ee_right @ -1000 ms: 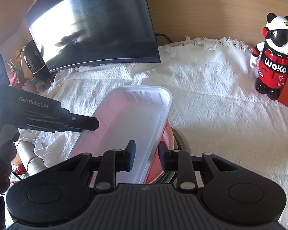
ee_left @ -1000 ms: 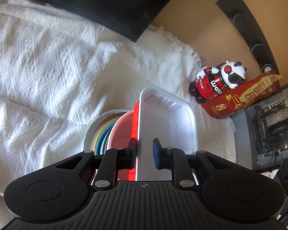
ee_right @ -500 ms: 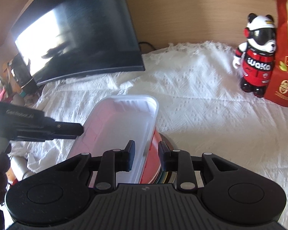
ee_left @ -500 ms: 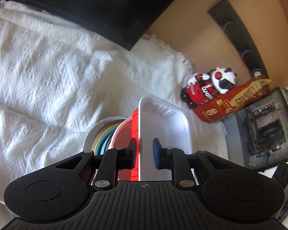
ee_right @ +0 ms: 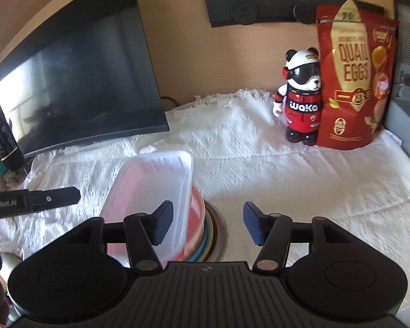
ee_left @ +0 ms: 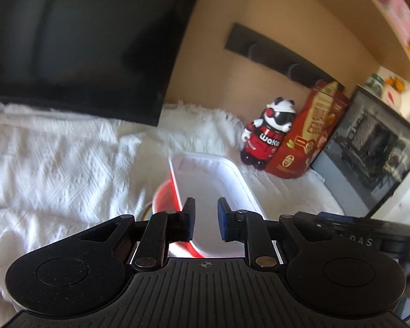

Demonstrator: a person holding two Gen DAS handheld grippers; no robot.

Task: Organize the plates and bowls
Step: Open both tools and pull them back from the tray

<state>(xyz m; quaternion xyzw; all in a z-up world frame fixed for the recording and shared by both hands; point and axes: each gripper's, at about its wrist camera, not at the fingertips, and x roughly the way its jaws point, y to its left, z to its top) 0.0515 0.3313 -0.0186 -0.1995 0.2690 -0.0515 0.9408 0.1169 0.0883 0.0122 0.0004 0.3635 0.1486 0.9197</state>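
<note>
A white rectangular plastic container (ee_left: 213,188) rests in a red bowl (ee_left: 164,196) on top of a stack of coloured plates (ee_right: 207,237) on the white cloth. My left gripper (ee_left: 205,218) is a little open above the container's near end, its pads not touching the rim. My right gripper (ee_right: 207,222) is wide open; the container's (ee_right: 150,191) right rim and the red bowl's (ee_right: 196,216) edge lie between its fingers, untouched.
A black monitor (ee_right: 76,82) stands at the back left. A panda figure (ee_right: 300,98) and a red quail-egg bag (ee_right: 352,76) stand at the back right beside a grey computer case (ee_left: 369,147). White textured cloth (ee_right: 287,177) covers the table.
Both grippers let go of the container's rim: the right one opened wide, the left one slightly. Both cameras tilted up and drew back. The container stays on the red bowl.
</note>
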